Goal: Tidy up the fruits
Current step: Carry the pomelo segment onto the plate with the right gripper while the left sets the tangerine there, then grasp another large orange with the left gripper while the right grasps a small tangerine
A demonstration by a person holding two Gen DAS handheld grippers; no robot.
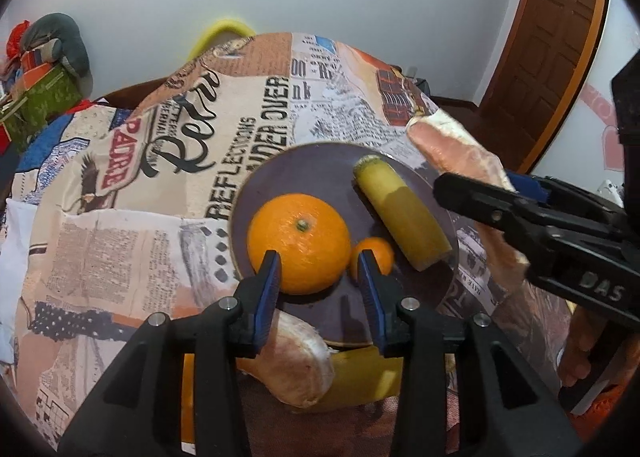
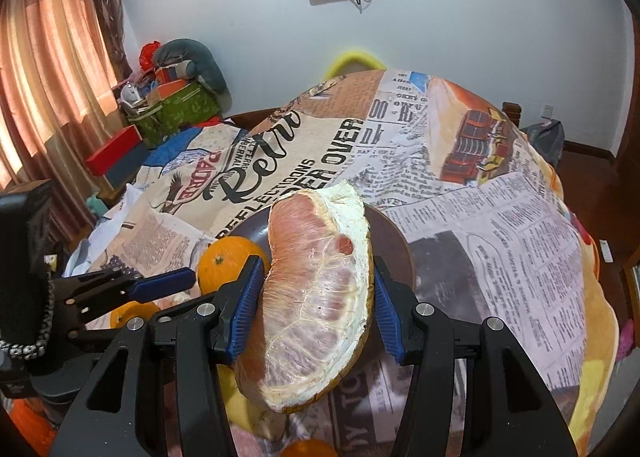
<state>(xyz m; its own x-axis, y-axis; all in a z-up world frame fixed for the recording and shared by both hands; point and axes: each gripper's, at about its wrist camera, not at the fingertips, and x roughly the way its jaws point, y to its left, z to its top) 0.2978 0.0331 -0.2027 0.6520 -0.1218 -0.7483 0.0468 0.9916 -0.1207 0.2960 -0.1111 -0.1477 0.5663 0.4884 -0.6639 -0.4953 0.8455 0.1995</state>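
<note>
A dark plate (image 1: 280,177) on the newspaper-print cloth holds a large orange (image 1: 298,243), a small orange (image 1: 380,253) and a yellow cut banana piece (image 1: 404,217). My left gripper (image 1: 320,277) hovers open over the plate's near edge. Its pads (image 1: 272,277) stand in front of both oranges and grip nothing. My right gripper (image 2: 318,269) is shut on a pink pomelo segment (image 2: 316,297), held above the plate's (image 2: 390,241) right side. In the left wrist view that gripper (image 1: 460,193) and the segment (image 1: 452,153) come in from the right.
Below my left gripper lie another pomelo segment (image 1: 296,369), a yellow fruit piece (image 1: 360,381) and an orange (image 1: 188,397). One more orange (image 2: 308,449) sits at the table's near edge. A yellow chair back (image 2: 354,59) stands behind the table, and boxes (image 2: 180,105) are stacked at left.
</note>
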